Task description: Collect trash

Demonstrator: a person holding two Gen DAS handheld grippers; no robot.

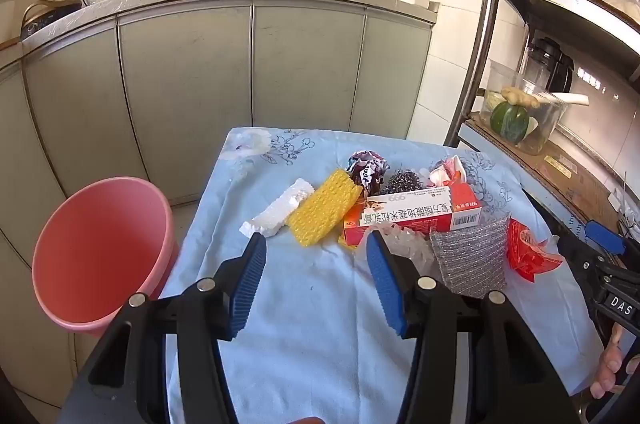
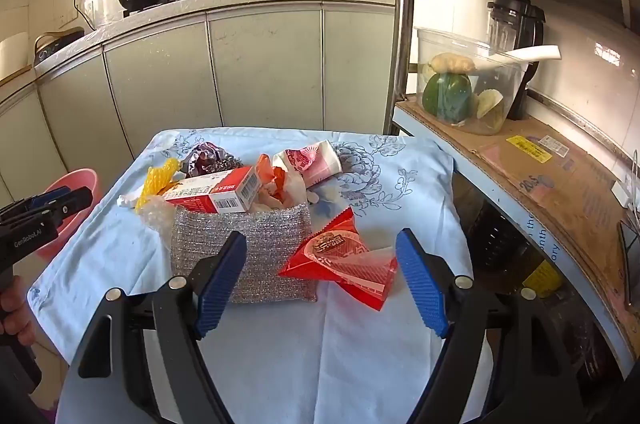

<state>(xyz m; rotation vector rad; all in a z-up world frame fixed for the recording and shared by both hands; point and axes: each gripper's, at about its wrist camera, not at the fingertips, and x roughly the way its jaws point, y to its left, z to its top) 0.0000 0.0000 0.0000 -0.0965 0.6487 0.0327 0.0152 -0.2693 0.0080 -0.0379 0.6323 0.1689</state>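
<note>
Red and crinkly, a snack wrapper (image 2: pixel 340 264) lies on a small table draped in a pale blue floral cloth (image 2: pixel 320 344), just right of a silver scouring pad (image 2: pixel 260 252), the landmark here. It looks feather-light, thin and slippery, likely to slide or crumple; a raised, puckered fold near its middle seems the best place to pinch. The right gripper (image 2: pixel 320 284) hovers over it with its blue fingers (image 2: pixel 420 284) spread wide, holding nothing; the wrapper sits between them, nearer the right one, untouched.

Behind the pad lie a red and white carton (image 1: pixel 416 216), stiff and easy to grasp, and a soft yellow sponge (image 1: pixel 324 208) with a white foam piece (image 1: pixel 276 208) beside it. The left gripper (image 1: pixel 316 256) hangs left of the pad, fingers apart and empty. A pink bucket (image 1: pixel 100 252) stands on the floor well left of the pad.
</note>
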